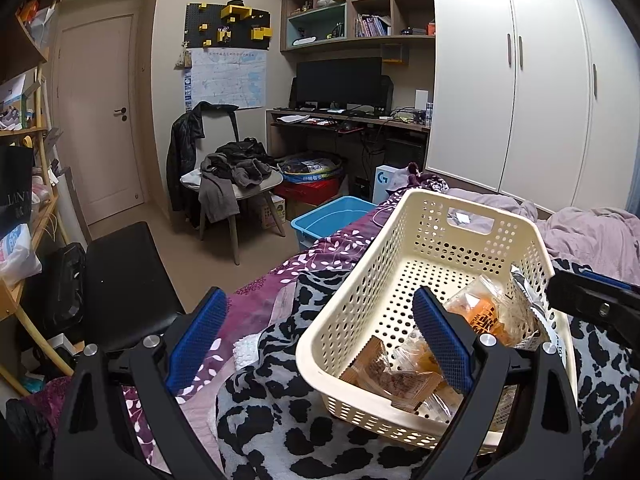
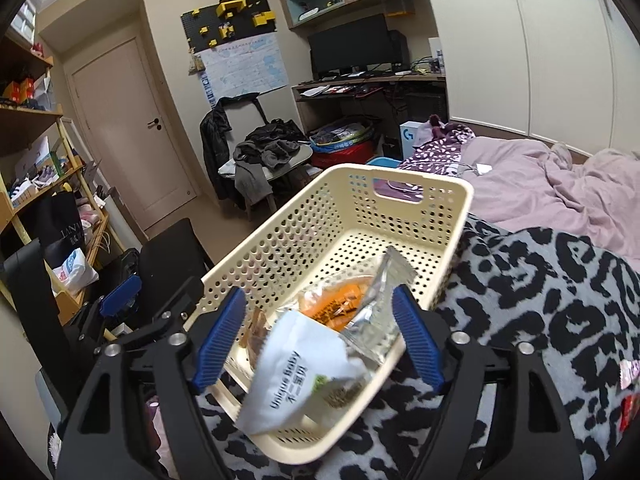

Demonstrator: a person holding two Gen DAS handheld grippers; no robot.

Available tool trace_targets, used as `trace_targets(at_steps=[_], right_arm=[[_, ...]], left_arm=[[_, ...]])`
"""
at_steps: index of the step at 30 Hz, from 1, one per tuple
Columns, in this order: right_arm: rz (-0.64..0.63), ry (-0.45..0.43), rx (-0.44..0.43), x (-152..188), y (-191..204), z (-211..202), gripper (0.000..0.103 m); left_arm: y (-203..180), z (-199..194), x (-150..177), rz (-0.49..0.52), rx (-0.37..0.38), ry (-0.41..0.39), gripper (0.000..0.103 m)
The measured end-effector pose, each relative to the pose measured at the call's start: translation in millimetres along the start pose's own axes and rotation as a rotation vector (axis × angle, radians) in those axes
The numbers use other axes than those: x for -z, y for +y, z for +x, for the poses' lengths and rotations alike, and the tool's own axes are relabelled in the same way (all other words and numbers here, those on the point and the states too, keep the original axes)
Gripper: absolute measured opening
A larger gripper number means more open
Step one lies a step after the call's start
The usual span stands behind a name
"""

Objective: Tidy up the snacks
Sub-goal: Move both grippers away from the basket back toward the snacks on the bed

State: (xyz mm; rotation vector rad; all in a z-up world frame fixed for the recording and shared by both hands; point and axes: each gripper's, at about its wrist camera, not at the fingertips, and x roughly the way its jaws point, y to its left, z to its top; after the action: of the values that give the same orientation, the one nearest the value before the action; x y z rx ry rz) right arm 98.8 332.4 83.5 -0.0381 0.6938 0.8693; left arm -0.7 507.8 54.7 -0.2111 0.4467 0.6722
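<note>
A cream perforated basket (image 1: 360, 276) (image 2: 280, 240) sits on a black-and-white spotted blanket (image 1: 280, 420) on the bed. It holds an orange packet (image 1: 488, 316) (image 2: 336, 304), a brown packet (image 1: 392, 380) and a silver packet (image 2: 376, 312). A white "Unique Baby" packet (image 2: 304, 384), slightly blurred, lies at the basket's near end between the wide-apart jaws of my right gripper (image 2: 320, 340), which is open and not touching it. My left gripper (image 1: 320, 340) is open and straddles the basket's left wall. Two small wrapped snacks (image 2: 626, 372) lie on the blanket at right.
A lilac duvet (image 2: 540, 184) covers the far bed. On the floor stand a blue tub (image 1: 332, 220), a chair heaped with clothes (image 1: 236, 176) and a black stool (image 1: 124, 280). Wooden shelves (image 1: 28, 200) line the left wall, with a white wardrobe (image 1: 520, 80) at right.
</note>
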Motion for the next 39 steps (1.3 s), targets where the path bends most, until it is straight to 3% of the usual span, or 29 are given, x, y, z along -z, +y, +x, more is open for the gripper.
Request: trace_targets(at_steps=[4,15,26,39], right_arm=[[0.028,-0.013,0.014,4.7,-11.0,-8.4,0.081],[0.109,-0.033,0.062,22.6,-43.5,-31.7,0.086],[0.181,-0.096,0.184,47.2,-76.3,-63.7,0.092],[0.283,-0.127,0.272,83.7,-126.4,-114.2,0.092]], left_arm=[[-2.6,-1.3,0.2,0.007,-0.006,-0.006,0.1],[-13.7,-9.3,0.0,0.041,-0.002,-0.017,0.1],[-25.3,-25.7,0.3,0.061,0.029,-0.03,0.1],[-82.2,-52.0,0.4,0.155,0.104,-0.054,0.1]])
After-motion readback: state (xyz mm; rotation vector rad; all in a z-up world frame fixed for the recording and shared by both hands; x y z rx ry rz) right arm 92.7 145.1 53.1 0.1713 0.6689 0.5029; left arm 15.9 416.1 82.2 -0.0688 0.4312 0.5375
